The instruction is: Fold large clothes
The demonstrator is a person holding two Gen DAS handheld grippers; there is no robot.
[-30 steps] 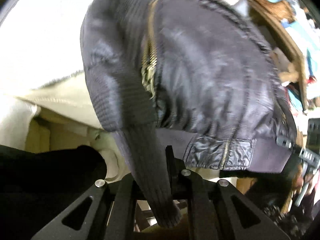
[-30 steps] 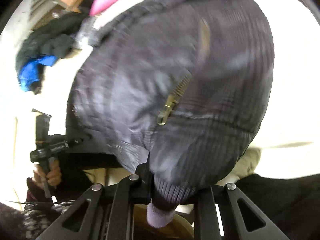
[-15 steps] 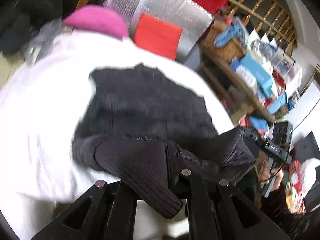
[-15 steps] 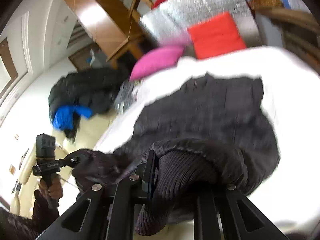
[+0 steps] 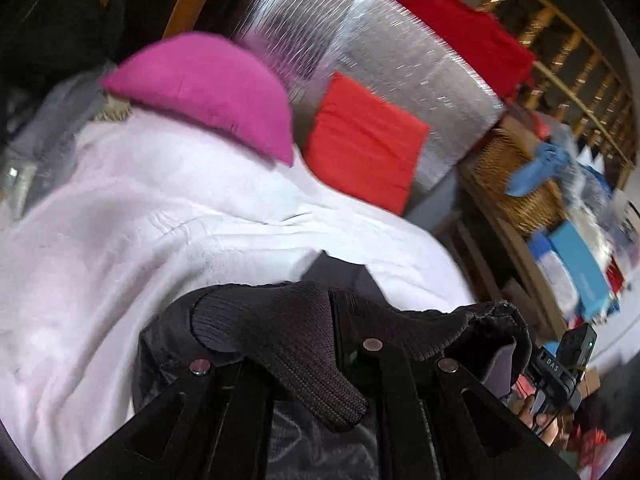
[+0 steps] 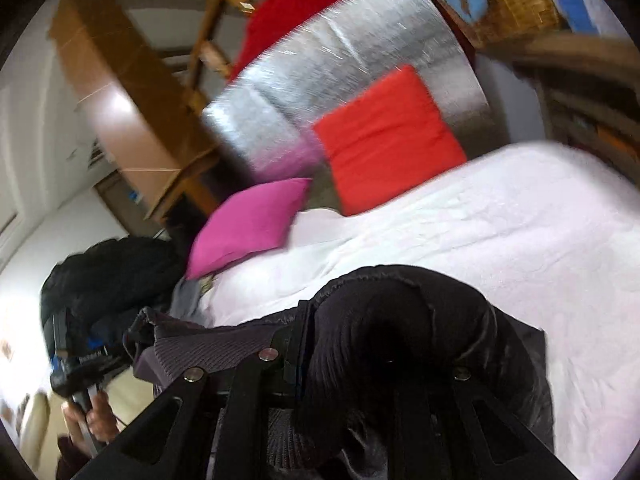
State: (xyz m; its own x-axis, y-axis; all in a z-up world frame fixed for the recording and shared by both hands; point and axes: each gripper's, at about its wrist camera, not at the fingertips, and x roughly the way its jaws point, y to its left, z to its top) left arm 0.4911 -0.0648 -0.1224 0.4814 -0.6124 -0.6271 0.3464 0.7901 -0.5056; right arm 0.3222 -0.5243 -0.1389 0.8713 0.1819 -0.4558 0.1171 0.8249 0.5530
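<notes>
A dark jacket with ribbed knit cuffs and hem (image 5: 280, 332) is bunched at the near edge of a white bed cover (image 5: 140, 220). My left gripper (image 5: 336, 320) is shut on a ribbed part of the jacket, and a cuff hangs over its fingers. In the right wrist view the jacket (image 6: 400, 320) drapes over my right gripper (image 6: 308, 320), which is shut on its ribbed edge. Most of the jacket hangs below both grippers, hidden. Each view shows the other gripper (image 5: 560, 368) (image 6: 80, 364) held in a hand.
A pink cushion (image 5: 208, 84) and a red cushion (image 5: 360, 144) lie at the bed's far end against a silver foil panel (image 5: 400, 52). A wicker basket and shelves of clutter (image 5: 520, 192) stand at the right. A dark coat pile (image 6: 104, 276) lies left of the bed.
Both grippers have pulled the jacket back toward the near edge of the bed. It was spread over the cover before; now only its bunched upper part shows and most of the cover is bare.
</notes>
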